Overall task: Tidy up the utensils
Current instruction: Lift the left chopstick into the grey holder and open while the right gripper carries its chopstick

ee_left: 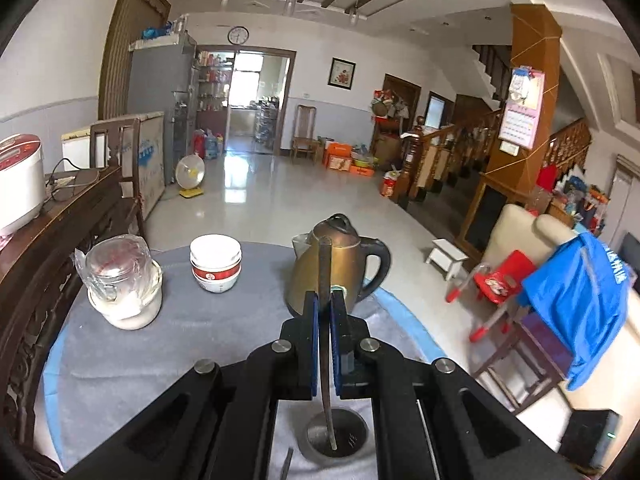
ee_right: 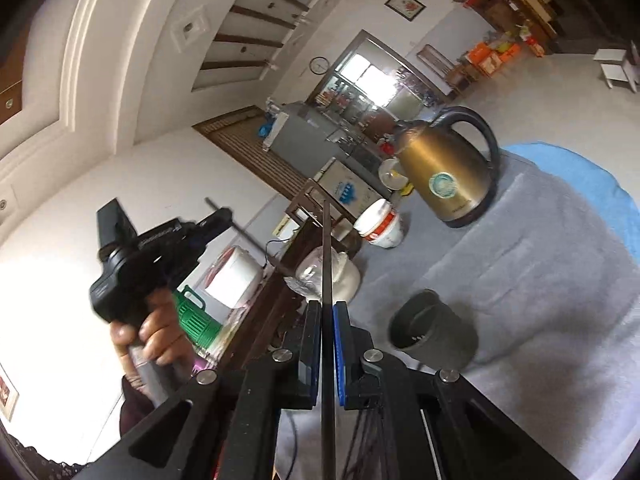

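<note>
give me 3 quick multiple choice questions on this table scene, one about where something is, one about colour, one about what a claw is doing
1. Where does the low end of the left claw's chopstick sit?
A. over the dark cup
B. inside the kettle
C. in the bowls

2. What colour is the kettle body?
A. white
B. bronze-gold
C. green

3. What is the right claw's state?
A. open and empty
B. shut on a bowl
C. shut on a chopstick

Answers:
1. A: in the left wrist view the chopstick in the left claw runs down to the mouth of the cup; whether it touches inside cannot be told.
2. B: the kettle is bronze-gold with a black handle.
3. C: the right claw has its blue pads pressed on a thin dark chopstick.
</note>
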Tool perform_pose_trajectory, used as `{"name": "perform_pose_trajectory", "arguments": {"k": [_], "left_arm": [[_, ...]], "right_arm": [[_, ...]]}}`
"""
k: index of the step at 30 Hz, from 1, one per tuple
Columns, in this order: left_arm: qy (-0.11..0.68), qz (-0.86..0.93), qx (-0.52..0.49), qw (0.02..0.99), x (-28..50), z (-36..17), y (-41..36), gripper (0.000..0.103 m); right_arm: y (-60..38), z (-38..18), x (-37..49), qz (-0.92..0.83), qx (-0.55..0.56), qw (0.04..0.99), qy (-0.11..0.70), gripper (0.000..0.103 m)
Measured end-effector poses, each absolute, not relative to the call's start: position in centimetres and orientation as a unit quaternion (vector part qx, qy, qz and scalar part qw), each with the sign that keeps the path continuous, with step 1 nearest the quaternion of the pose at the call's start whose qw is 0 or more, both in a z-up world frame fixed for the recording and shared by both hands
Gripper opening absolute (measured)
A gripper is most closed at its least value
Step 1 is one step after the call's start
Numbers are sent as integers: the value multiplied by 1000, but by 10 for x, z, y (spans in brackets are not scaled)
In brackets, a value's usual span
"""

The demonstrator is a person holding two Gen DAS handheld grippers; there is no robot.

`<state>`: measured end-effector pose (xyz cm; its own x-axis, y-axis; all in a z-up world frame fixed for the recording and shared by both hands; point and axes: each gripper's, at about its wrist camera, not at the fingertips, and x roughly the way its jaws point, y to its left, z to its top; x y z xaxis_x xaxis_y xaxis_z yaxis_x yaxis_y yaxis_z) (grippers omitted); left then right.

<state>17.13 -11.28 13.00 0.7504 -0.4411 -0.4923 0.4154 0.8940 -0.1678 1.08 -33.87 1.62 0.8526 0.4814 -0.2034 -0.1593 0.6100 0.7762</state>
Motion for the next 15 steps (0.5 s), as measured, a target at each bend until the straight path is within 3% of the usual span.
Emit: {"name": "perform_pose_trajectory", "arguments": {"k": [7,15], "left_arm": [[321,-212,-15,923,204,70,-135,6],[347,-237,-4,908,198,51,-126,6]], "right_arm": [[-348,-13,6,174,419,860,233,7],[-338,-29,18,176,445,837,266,7]]}}
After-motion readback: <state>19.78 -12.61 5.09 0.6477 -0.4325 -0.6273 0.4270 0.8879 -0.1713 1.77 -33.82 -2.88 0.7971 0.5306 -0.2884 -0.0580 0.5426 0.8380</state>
